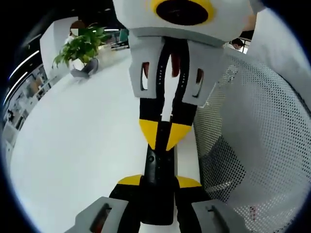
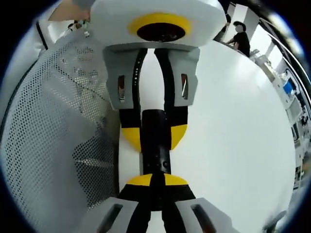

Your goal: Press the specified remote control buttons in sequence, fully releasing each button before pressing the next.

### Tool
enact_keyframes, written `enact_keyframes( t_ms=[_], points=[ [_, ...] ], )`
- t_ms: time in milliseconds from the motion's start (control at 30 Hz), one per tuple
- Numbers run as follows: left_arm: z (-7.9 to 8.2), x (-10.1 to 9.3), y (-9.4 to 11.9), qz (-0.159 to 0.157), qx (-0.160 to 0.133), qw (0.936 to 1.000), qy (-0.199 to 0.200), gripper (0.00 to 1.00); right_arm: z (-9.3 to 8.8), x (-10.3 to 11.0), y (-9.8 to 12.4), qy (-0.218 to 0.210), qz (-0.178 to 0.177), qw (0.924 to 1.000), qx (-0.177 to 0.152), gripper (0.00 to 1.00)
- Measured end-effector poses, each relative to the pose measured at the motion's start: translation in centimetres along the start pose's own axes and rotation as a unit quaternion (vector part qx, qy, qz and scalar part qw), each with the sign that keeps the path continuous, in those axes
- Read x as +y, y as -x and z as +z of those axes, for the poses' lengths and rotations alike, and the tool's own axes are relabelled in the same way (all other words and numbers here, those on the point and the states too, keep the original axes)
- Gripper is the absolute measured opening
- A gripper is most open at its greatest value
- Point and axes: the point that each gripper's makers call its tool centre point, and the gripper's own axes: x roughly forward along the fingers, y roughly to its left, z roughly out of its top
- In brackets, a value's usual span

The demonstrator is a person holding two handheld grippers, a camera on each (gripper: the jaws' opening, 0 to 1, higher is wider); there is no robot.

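Note:
A slim black remote control [image 1: 158,167] is held above the white table, clamped between the yellow-tipped jaws of my left gripper [image 1: 159,182]. In the right gripper view the remote [image 2: 155,145] runs lengthwise away from me, with the left gripper [image 2: 154,137] gripping its far half from both sides. My right gripper [image 2: 155,180] is shut, its yellow tips together and resting on the near end of the remote's face. Seen from the left gripper view, the right gripper [image 1: 163,138] comes in from the top with its closed tips touching the remote. The buttons are hidden.
A white perforated mesh basket [image 1: 252,121] stands close beside the grippers, also seen as the mesh basket [image 2: 48,121]. A potted plant [image 1: 80,48] sits at the far side of the white table [image 1: 73,145]. A person [image 2: 240,36] stands in the background.

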Motion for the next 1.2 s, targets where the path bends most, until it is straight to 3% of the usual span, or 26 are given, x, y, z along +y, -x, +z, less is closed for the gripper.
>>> enact_keyframes(
  t_ms=[100, 167, 433, 733, 867, 967, 1200],
  points=[
    [0.02, 0.0, 0.02, 0.0, -0.001, 1.0, 0.001, 0.24, 0.16, -0.21, 0.17, -0.029, -0.01, 0.9982, -0.052, 0.04],
    [0.05, 0.0, 0.03, 0.0, 0.0, 1.0, 0.0, 0.24, 0.09, -0.11, 0.29, -0.013, -0.022, 0.9973, -0.069, 0.04],
    [0.16, -0.04, 0.02, -0.001, 0.017, 0.9998, -0.001, 0.24, 0.29, 0.05, 0.11, 0.024, -0.03, 0.9979, -0.053, 0.02],
    [0.15, -0.08, 0.16, -0.002, 0.007, 1.0, -0.001, 0.24, 0.27, -0.16, -0.03, -0.035, 0.007, 0.9992, -0.018, 0.01],
    [0.18, -0.1, 0.16, -0.003, 0.007, 1.0, -0.002, 0.24, 0.19, -0.07, 0.07, -0.025, -0.007, 0.9992, -0.032, 0.02],
    [0.2, -0.12, 0.16, -0.003, 0.008, 1.0, -0.002, 0.24, 0.23, 0.07, 0.14, 0.006, -0.023, 0.9984, -0.052, 0.02],
    [0.2, -0.15, 0.23, -0.003, 0.013, 0.9999, -0.002, 0.24, 0.67, -0.16, 0.09, -0.009, -0.032, 0.9979, -0.055, 0.0]
  ],
)
